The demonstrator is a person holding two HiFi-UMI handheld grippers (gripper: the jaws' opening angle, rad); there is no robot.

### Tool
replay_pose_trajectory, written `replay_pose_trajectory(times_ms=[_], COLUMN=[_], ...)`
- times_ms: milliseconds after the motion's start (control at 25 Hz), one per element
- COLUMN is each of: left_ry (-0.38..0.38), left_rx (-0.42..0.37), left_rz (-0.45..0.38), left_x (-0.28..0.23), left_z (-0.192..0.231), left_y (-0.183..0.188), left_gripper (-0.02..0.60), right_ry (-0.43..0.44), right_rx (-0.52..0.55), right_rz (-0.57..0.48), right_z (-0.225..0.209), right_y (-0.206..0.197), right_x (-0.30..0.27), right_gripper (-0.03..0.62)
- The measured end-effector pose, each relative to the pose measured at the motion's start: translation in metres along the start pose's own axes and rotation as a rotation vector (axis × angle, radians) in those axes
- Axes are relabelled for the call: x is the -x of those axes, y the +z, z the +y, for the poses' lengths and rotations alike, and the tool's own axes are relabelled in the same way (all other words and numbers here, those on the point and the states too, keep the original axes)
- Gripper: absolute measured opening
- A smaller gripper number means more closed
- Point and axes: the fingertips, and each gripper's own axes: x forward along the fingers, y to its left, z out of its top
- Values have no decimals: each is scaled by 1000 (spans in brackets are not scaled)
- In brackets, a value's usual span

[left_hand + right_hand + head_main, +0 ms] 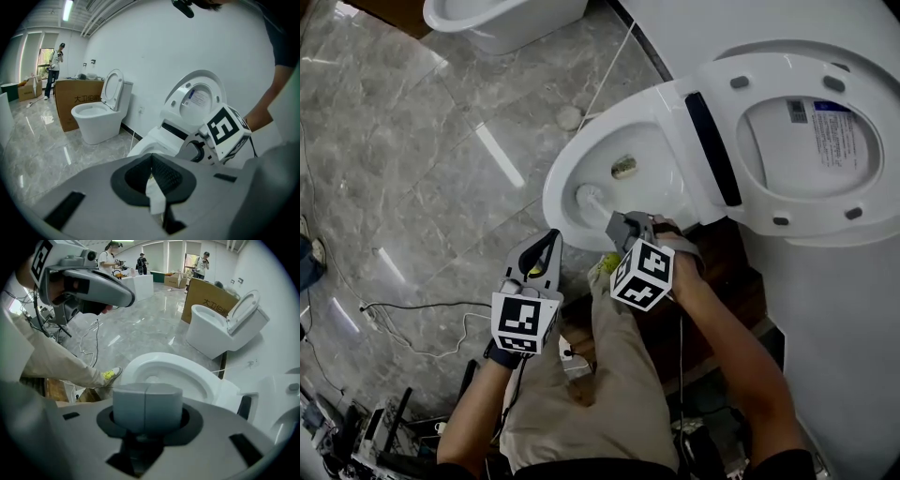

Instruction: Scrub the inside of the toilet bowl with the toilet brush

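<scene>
Clamping the white toilet brush [587,197], its head inside the white ceramic toilet bowl [652,122], are the right tongs [611,221]; only the head view shows the brush. The left tongs [151,161] pinch a white scrap [154,194]. The blue-and-white lid label [834,141] is too small to read.

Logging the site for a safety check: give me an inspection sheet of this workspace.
Surface: glossy grey marble floor.
Job's things: toilet bowl, lid raised; toilet brush, head inside the bowl.
Clutter: electronics gear on the floor, lower left.
Grippers: right hand-held gripper shut on the toilet brush; left hand-held gripper beside the bowl, jaws together, white scrap at their seam.
Cables: thin cables trail across the floor.
Surroundings: second toilet, cardboard box, people far off.
</scene>
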Motion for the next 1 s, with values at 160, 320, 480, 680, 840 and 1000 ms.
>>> replay_pose_trajectory(times_ms=[160,320,480,680,840,1000], left_ry=[-11,-12,-13,-29,-30,-35], left_rx=[1,-4,-8,-10,-11,-12], left_rz=[-13,-13,-6,-14,-23,-27], left_x=[-2,-2,-5,-6,-7,-4], left_z=[-7,-6,-6,-13,-12,-12], left_y=[8,8,4,9,12,14], left_gripper=[12,12,11,12,11,11], right_ry=[14,17,14,0,-17,-42], right_rx=[26,34,37,31,18,20], right_rz=[18,42,97,148,190,230], right_z=[5,9,8,4,-9,-21], right_y=[-11,-26,-50,-79,-93,-104], right_x=[3,2,-1,-2,-6,-4], right_gripper=[149,149,149,149,149,149])
